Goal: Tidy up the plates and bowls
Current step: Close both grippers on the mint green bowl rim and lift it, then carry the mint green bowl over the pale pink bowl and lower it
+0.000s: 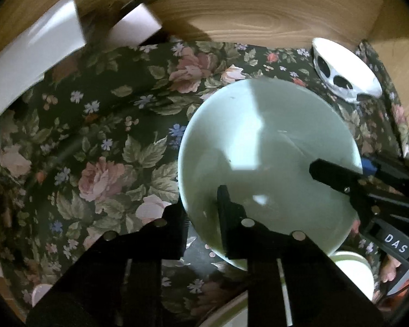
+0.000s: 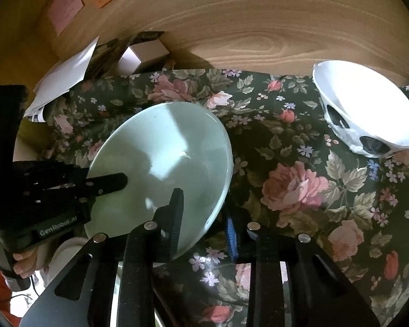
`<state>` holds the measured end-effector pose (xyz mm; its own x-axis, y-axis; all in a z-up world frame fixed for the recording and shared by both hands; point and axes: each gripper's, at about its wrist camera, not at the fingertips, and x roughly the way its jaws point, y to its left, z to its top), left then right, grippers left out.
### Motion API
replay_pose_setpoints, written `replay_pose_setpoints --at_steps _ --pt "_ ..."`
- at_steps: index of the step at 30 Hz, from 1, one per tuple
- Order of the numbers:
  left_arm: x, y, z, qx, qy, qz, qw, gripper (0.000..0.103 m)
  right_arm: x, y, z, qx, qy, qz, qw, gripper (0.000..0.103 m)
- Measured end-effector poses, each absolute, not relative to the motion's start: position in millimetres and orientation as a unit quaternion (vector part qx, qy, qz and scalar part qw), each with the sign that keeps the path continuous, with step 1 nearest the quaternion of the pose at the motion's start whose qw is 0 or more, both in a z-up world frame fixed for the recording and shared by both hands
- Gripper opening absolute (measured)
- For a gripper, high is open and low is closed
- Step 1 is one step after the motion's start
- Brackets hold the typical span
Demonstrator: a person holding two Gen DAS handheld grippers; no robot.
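Pale green round glossy plate [image 1: 270,147], plain and unpatterned, with window light and dark shadows across its shallow face. Lies near the middle of the table, over a dark cloth printed with pink roses and green leaves [image 1: 101,141]; looks tilted in the right wrist view, though whether its far edge touches the cloth cannot be told.

Left claw [image 1: 201,218] clamped on the plate's near rim, one finger over the face, the other outside the edge. Right claw [image 2: 204,223] pinched on another part of the same rim, one finger above, the blue-padded one below.

Beyond the plate, well apart, a white skull-shaped bowl with dark eye holes [image 2: 368,114] at the cloth's far corner. White sheets of paper and a small pale box [image 2: 147,54] at the other far corner, against the wood-grain back panel [image 2: 259,21]. Close beside the near rim, a cream round dish [image 1: 351,272].
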<state>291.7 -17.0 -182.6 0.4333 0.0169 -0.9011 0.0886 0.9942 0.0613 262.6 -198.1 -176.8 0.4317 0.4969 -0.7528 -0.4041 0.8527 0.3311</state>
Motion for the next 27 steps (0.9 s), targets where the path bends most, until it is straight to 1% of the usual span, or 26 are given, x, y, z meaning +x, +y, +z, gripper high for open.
replay_pose_setpoints --at_steps 5,12,20,27 --pt "291.1 -13.3 -177.6 0.041 0.524 -0.025 0.85 0.018 256.8 -197.9 -171.9 0.042 0.452 0.26 0.852 0.025" --pt "273.0 -12.1 -152.9 0.032 0.489 -0.03 0.871 0.018 241.0 -202.6 -144.9 0.047 0.42 0.258 0.869 0.025" --pt "233.9 -5.8 -117.5 0.015 0.446 -0.037 0.894 0.018 215.2 -200.9 -114.9 0.051 0.384 0.263 0.884 0.025" --pt "203.0 7.2 -103.4 0.003 0.421 -0.032 0.907 0.018 194.9 -187.8 -102.5 0.051 0.37 0.275 0.886 0.025"
